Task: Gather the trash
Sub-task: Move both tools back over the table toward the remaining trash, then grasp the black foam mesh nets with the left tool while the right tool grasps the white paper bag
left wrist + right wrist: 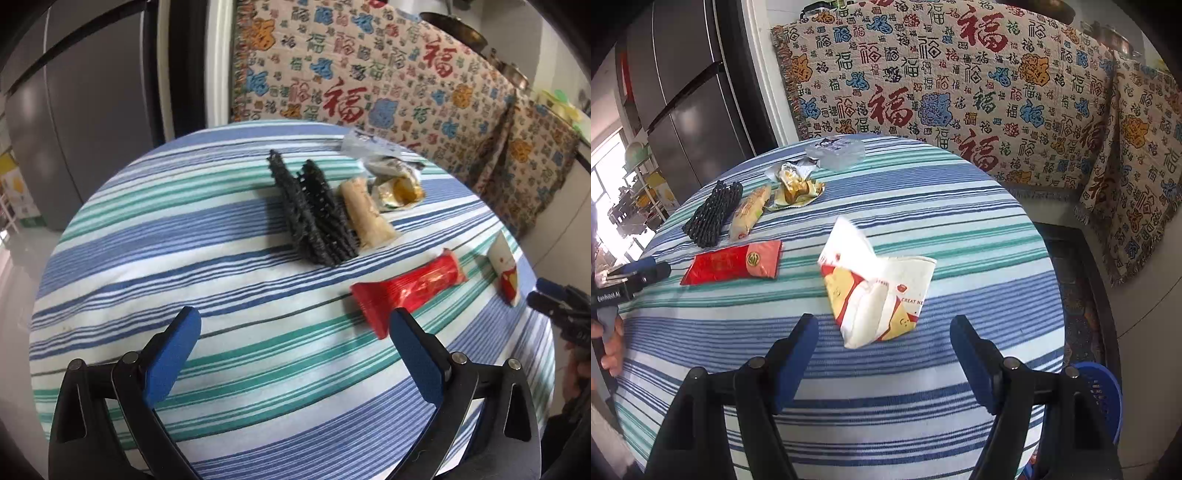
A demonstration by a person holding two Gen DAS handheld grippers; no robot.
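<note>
Low in the right wrist view, the right gripper [882, 343] stands with jaws apart and nothing between them, just short of a crumpled paper cup [877, 288] lying on its side on the striped tablecloth [960, 206]. It looks light, soft and easily crushed; the flattened near edge seems the best hold. At centre left lie a red wrapper [733, 263], thin and probably slippery, a black mesh sleeve [713, 214] and other wrappers, well apart. A blue basket [1102, 395], partly hidden, sits lower right. The left gripper [291, 328] is likewise apart and empty.
</note>
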